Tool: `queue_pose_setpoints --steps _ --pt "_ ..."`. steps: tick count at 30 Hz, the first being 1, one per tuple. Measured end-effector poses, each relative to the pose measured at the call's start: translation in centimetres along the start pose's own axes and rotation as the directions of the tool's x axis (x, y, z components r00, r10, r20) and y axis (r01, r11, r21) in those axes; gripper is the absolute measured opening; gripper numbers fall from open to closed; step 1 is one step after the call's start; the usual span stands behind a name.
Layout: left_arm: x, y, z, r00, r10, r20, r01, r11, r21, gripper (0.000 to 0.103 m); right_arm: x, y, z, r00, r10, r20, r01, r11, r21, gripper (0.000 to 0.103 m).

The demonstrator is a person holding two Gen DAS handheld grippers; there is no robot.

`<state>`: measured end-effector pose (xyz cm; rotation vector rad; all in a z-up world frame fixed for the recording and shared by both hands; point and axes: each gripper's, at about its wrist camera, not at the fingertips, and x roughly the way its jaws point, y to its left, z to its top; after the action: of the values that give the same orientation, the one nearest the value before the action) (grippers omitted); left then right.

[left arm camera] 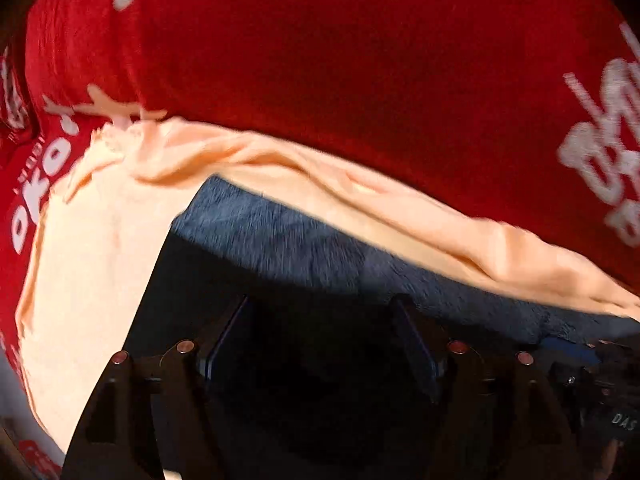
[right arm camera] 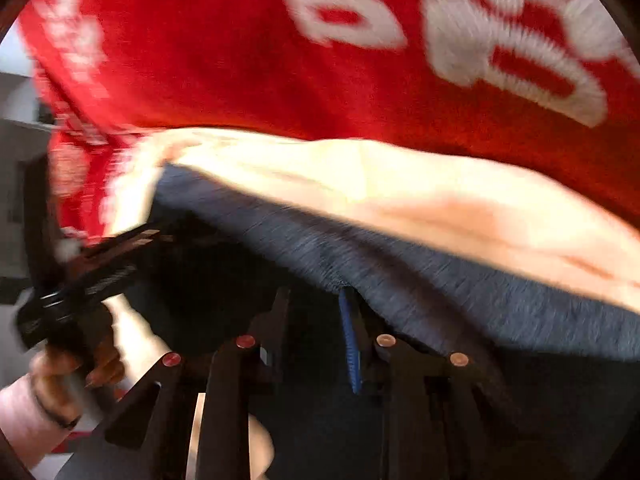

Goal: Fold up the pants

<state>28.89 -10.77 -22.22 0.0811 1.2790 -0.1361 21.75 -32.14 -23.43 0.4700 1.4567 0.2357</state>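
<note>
Left gripper (left arm camera: 324, 320): jaws wide, nothing gripped, poised over dark blue-grey pants (left arm camera: 280, 236) spread just ahead of the fingertips. Right gripper (right arm camera: 316, 304): jaws narrow, with dark fabric of the pants (right arm camera: 400, 276) at its tips; whether pinched, cannot tell through blur. Pants lie on a peach cloth (left arm camera: 100, 240) over a red printed cover (left arm camera: 320, 60).

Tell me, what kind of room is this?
Probably a home, maybe a bedroom, though little shows. A red blanket with white lettering covers the surface, a peach cloth and grey-blue pants lie on it, and pale walls show beyond.
</note>
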Motion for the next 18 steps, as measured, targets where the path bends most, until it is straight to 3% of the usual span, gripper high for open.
queue_pose_setpoints --steps 1,4,7,9,13,18 --pt "0.6 -0.3 0.3 1.000 0.013 0.002 -0.013 1.000 -0.003 0.074 0.5 -0.2 0.4 1.000 -0.009 0.009 0.009 1.000 0.012 0.013" --pt "1.0 -0.6 0.8 0.999 0.034 0.007 -0.034 0.999 0.004 0.074 -0.3 -1.2 0.9 0.996 -0.049 0.080 0.047 0.999 0.022 0.013" --pt "0.2 -0.5 0.8 1.000 0.028 -0.008 -0.028 1.000 -0.007 0.074 -2.3 -0.6 0.1 0.991 -0.070 0.113 0.072 0.997 -0.009 0.022" --pt "-0.9 -0.3 0.3 0.999 0.025 -0.023 -0.025 1.000 -0.006 0.074 -3.8 -0.6 -0.9 0.990 -0.063 0.128 0.066 0.998 -0.014 0.036" --pt "-4.1 -0.2 -2.3 0.999 0.011 -0.039 -0.010 0.999 0.036 0.074 -7.9 -1.9 -4.1 0.988 0.013 0.156 -0.021 0.998 0.053 0.042" --pt "-7.1 -1.7 -7.3 0.997 0.018 -0.071 -0.010 0.993 0.122 0.074 -10.6 -3.6 -10.0 0.991 0.032 0.132 -0.050 0.990 0.133 0.044"
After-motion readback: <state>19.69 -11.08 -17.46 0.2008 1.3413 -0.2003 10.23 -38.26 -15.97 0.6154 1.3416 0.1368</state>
